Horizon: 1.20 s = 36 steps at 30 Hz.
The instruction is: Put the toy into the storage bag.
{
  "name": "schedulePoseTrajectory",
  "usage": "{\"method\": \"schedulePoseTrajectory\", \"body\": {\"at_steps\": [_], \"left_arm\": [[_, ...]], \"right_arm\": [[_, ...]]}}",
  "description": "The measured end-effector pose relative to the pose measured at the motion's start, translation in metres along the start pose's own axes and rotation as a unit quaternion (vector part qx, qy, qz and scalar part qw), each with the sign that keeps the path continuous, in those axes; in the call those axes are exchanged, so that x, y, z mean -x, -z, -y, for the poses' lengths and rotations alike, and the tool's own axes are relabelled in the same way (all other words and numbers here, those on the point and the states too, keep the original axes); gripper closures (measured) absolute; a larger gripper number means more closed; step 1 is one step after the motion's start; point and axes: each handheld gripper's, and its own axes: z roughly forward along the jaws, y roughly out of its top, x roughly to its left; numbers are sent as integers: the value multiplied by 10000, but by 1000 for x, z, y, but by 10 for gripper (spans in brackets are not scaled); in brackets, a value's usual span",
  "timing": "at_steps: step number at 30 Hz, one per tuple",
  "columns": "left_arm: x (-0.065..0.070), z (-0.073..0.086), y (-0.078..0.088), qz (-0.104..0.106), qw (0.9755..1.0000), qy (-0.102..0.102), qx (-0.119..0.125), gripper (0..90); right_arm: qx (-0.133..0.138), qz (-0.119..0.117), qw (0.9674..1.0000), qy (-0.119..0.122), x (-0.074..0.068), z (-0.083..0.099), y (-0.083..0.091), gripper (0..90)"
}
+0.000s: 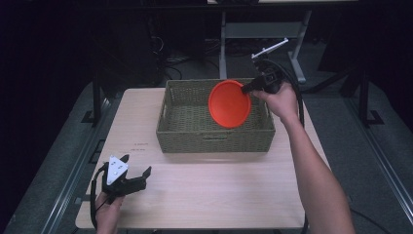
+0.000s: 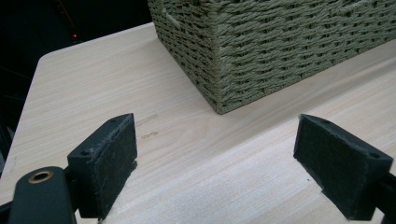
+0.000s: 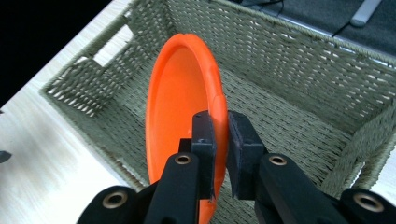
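Orange plate (image 1: 229,104) looks light, stiff and slippery, pinched at its rim by the right gripper (image 3: 219,140) over the woven basket (image 1: 214,139), while the left gripper (image 2: 215,163) waits with jaws wide apart above the desk (image 1: 204,195).

Clamped by its rim between the right gripper's (image 3: 219,140) jaws, the orange plate (image 3: 180,98) looks like smooth plastic with a soft sheen. Beyond and below it, the basket (image 3: 299,60) is coarse olive-green woven cord, rough and matt. The jaw pads (image 2: 105,161) of the left gripper (image 2: 217,170) are black, matt and faintly fuzzy, like felt or dense foam. Between them lies the table (image 2: 196,158), pale wood-grain, smooth with a low satin finish.
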Motion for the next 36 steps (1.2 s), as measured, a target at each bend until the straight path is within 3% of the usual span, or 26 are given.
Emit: {"method": "schedulePoseTrajectory", "body": {"at_steps": [21, 36], "left_arm": [[0, 0, 0, 0, 10000, -19, -15, 128], [0, 0, 0, 9, 10000, -12, 0, 128]], "right_arm": [[-51, 33, 9991, -415, 24, 8, -32, 820], [-242, 86, 9985, -474, 26, 12, -51, 819]]}}
